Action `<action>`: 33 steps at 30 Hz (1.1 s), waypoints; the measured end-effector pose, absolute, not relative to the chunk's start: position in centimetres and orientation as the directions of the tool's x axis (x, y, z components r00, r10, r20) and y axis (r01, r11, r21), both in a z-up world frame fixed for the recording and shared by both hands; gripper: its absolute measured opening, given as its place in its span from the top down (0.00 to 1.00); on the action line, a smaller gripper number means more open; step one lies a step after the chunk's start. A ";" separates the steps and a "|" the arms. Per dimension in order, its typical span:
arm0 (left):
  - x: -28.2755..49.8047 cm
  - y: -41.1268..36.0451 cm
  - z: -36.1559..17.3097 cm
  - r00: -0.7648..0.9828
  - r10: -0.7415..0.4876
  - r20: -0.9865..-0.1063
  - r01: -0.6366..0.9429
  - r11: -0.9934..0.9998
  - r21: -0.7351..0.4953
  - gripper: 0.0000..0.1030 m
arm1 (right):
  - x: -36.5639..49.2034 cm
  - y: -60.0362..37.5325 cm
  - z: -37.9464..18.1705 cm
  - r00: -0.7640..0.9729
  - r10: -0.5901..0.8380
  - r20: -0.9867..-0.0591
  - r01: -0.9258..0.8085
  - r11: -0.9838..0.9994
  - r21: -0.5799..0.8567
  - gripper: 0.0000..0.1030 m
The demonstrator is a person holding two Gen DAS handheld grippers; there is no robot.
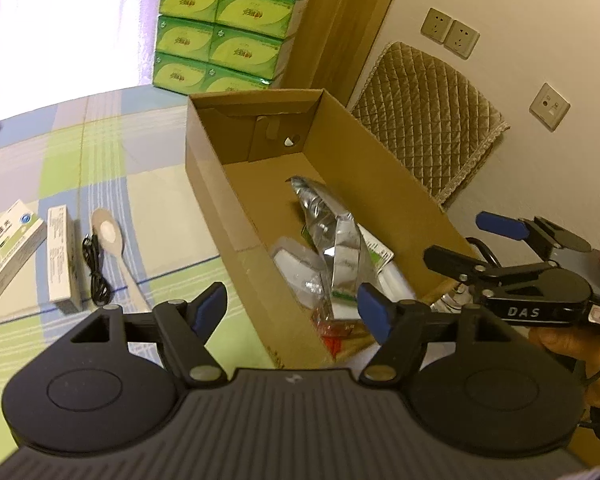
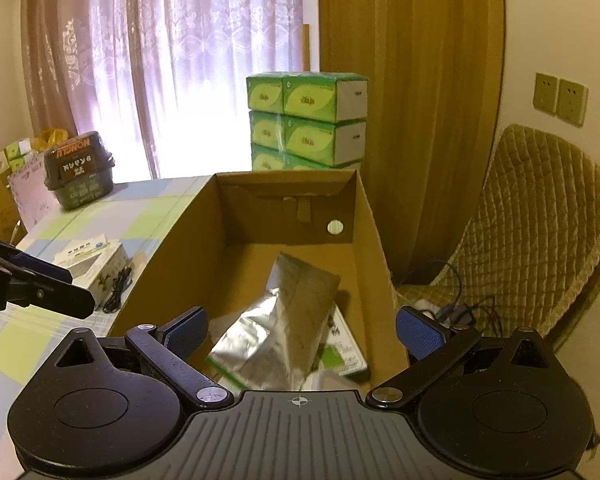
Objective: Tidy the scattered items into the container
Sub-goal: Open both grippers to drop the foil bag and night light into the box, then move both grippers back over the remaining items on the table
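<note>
Left wrist: left gripper (image 1: 292,312) spread, empty, over the box (image 1: 220,208) near wall; foil pouch (image 1: 332,224) already inside; two cartons (image 1: 10,248), cable (image 1: 94,272), spoon (image 1: 112,240) remain on the table's left side. Right wrist: right gripper (image 2: 302,334) spread, empty, above the box.

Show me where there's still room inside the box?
The cardboard box is bare at its far end, between the silver foil pouch and the end wall with the round hole. The near end is crowded: pouch, white packet, green-printed box.

Brown cardboard box (image 1: 216,200), silver foil pouch (image 2: 276,328), green-blue checked tablecloth (image 1: 100,148), green tissue packs (image 1: 220,36).
</note>
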State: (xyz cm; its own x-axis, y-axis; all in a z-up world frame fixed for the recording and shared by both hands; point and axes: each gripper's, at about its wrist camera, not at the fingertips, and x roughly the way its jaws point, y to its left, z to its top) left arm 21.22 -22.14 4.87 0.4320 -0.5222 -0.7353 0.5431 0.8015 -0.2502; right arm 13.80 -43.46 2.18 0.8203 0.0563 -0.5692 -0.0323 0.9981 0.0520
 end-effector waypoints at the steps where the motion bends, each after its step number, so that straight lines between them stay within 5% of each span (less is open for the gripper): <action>1: 20.9 -21.8 4.8 0.434 -0.520 -0.735 0.540 0.804 -0.250 0.33 | 13.3 -43.4 2.2 0.821 0.057 -0.568 -0.029 0.998 0.058 0.00; 33: 8.9 -2.6 1.2 0.558 -0.293 -0.776 0.246 0.952 -0.183 0.15 | 6.0 -28.3 1.6 0.737 0.273 -0.618 -0.260 0.959 0.113 0.00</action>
